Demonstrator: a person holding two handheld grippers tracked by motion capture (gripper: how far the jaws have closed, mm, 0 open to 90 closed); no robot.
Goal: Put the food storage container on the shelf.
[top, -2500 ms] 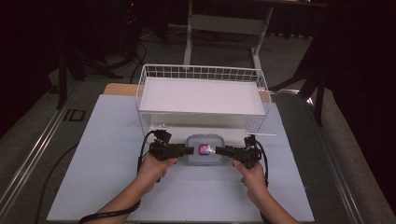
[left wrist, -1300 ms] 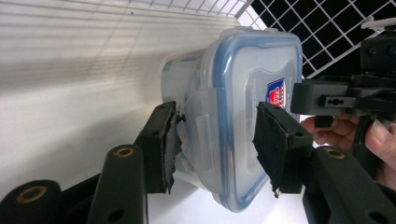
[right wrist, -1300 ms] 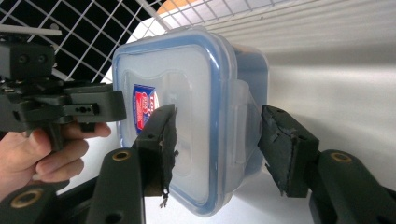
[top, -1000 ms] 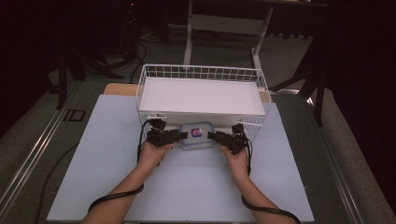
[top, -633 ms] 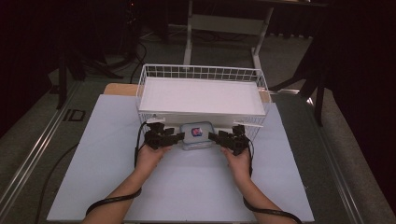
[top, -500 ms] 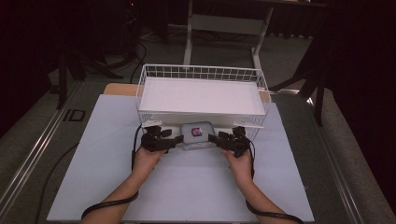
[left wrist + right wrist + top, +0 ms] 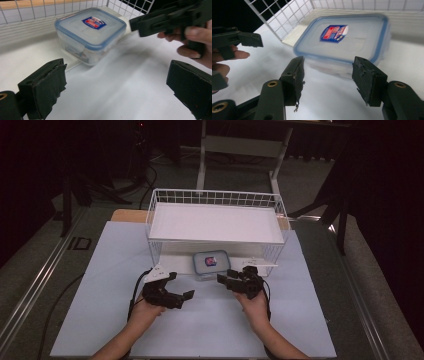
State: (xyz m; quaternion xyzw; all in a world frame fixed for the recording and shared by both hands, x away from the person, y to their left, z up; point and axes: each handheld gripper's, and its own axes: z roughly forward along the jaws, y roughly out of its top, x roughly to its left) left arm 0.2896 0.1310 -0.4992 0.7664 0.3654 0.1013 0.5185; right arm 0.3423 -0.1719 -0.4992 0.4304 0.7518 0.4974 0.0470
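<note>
Left gripper (image 7: pixel 181 296) nearest tabletop's front edge, jaws spread wide, holding nothing. Right gripper (image 7: pixel 226 279) slightly farther in, jaws parted, empty, just short of container. Blue-rimmed container (image 7: pixel 210 264) lid on, resting on white tabletop (image 7: pixel 300 320) at midline, against near wall of wire basket (image 7: pixel 215 220).

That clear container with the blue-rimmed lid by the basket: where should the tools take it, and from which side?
Judging by its pose, take the container by its two short end walls, one tool from each side, as the left tool and right tool already flank it, both open. It stands flat with the lid on. The wire basket blocks the far side, and the lid is probably too broad to span from above.
</note>
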